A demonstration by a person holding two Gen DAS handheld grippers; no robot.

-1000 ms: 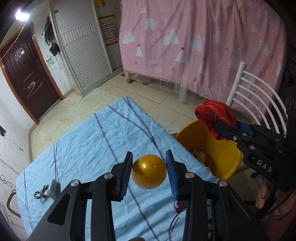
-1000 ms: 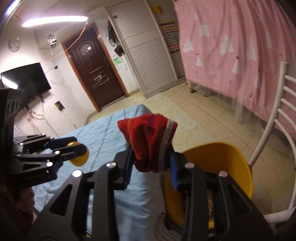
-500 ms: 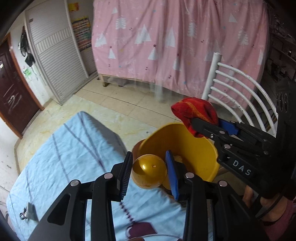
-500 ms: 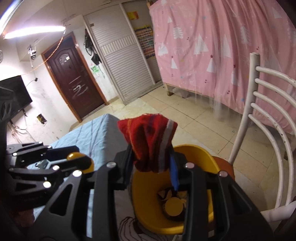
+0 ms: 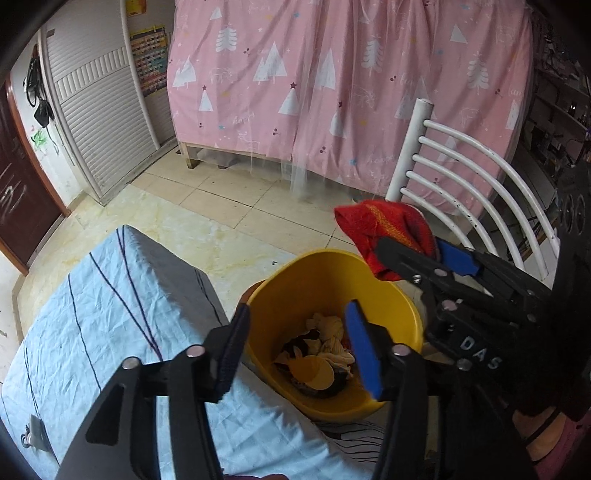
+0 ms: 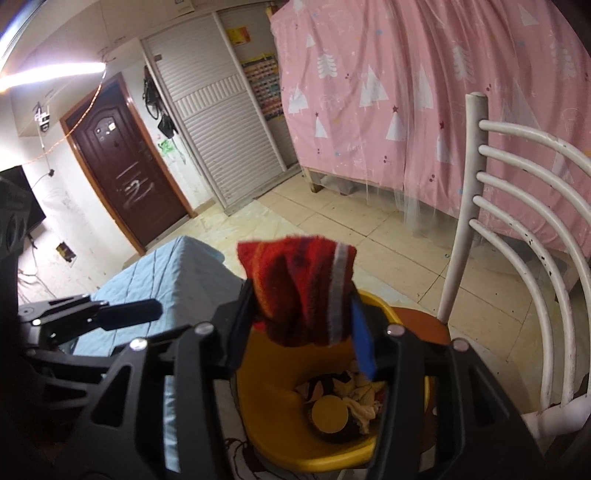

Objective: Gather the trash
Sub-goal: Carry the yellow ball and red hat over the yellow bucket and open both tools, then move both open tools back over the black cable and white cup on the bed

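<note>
Over the yellow bin (image 5: 295,280), the left claw (image 5: 295,339) has spread empty, its ball gone; the right claw (image 6: 303,317) still pinches the red cloth (image 6: 299,288).

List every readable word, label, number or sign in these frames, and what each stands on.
"DAS": white letters on the black body of the right gripper, left wrist view.
Colourful chart beside the shutter door: print too small to read.
Yellow poster above it: blurred, unreadable.
Nothing else legible.

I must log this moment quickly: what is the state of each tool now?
Left tool: open, holding nothing, above the yellow bin.
Right tool: closed on the red cloth.
</note>
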